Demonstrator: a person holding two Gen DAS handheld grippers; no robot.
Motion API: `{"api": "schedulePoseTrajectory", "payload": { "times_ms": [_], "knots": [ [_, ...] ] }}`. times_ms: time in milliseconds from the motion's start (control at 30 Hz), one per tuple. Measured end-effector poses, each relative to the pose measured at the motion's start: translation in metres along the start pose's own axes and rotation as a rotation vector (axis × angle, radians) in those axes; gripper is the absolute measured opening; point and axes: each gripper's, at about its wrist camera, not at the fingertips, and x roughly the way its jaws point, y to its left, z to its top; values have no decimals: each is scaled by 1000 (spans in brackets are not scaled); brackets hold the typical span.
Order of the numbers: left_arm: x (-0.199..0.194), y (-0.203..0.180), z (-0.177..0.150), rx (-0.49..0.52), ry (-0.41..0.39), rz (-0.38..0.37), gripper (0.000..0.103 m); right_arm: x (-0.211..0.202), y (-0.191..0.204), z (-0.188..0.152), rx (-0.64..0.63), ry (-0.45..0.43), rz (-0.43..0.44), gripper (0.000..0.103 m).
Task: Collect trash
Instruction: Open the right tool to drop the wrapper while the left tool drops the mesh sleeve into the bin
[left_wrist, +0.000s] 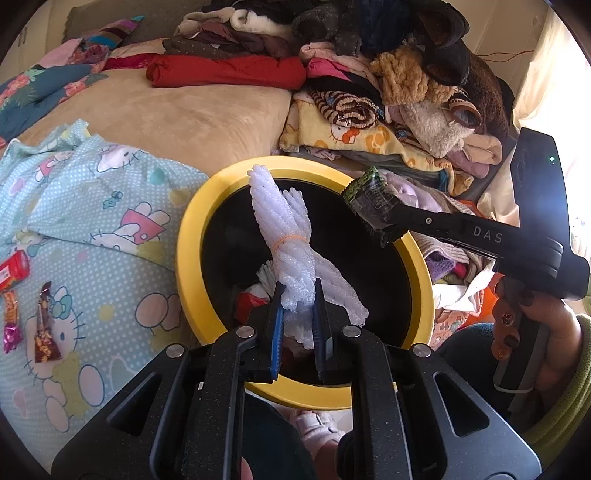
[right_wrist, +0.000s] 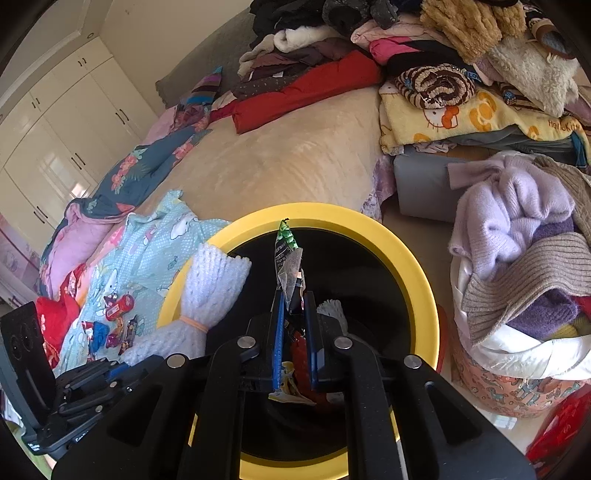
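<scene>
Bed (left_wrist: 177, 110): a beige spread stretches away ahead of both tools, a heap of folded clothes (left_wrist: 388, 74) piled along its far side.
Sheet (left_wrist: 85, 206): pale blue with cartoon cats, lying to the left of the left tool on the near part of the bed.
Bin (left_wrist: 192, 236): black inside with a yellow rim, mouth open directly under and ahead of both tools; some trash already lies at its bottom.
Laundry basket (right_wrist: 517, 387): to the right of the right tool, stuffed with lilac and grey knitwear.
Left tool (left_wrist: 299, 317): pressed in on the lower end of a white foam netting bundle (left_wrist: 284, 221), which stands up over the bin's opening, cinched at the waist by a rubber band.
Right tool (right_wrist: 293, 325): pinching a crumpled green-topped wrapper (right_wrist: 286, 251), held upright above the bin's mouth, just right of the foam bundle.
Snack wrappers (left_wrist: 44, 328): several small ones on the cat sheet, well to the left of the left tool, beside a small red packet (left_wrist: 14, 267).
</scene>
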Motion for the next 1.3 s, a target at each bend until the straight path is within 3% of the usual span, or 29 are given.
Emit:
{"api": "schedulePoseTrajectory", "payload": {
  "times_ms": [167, 200, 233, 267, 333, 400, 467, 633, 800, 1300],
  "knots": [
    [6, 2, 2, -13, -2, -3, 12, 1, -2, 0, 7, -5, -19, 12],
    [4, 2, 2, -6, -13, 9, 23, 0, -3, 0, 8, -8, -21, 18],
    [1, 2, 2, 5, -27, 27, 32, -1, -3, 0, 8, -13, -29, 32],
    [-1, 1, 2, 10, -40, 41, 47, -2, -2, -1, 8, -19, -33, 39],
    [-8, 3, 1, 9, -61, 57, 55, -4, -1, -1, 6, -34, -38, 41],
    [-14, 6, 2, 1, -76, 72, 78, -6, 2, -1, -6, -44, -46, 44],
    [-24, 11, 1, -23, -108, 81, 92, -9, 8, -2, -11, -60, -42, 52],
    [-51, 23, 1, -49, -187, 116, 92, -20, 37, -5, -71, -119, -21, 67],
    [-78, 32, -1, -44, -254, 171, 92, -33, 66, -5, -125, -193, 7, 74],
    [-137, 68, -6, -67, -429, 296, 92, -43, 130, -13, -250, -260, 41, 80]
  ]
}}
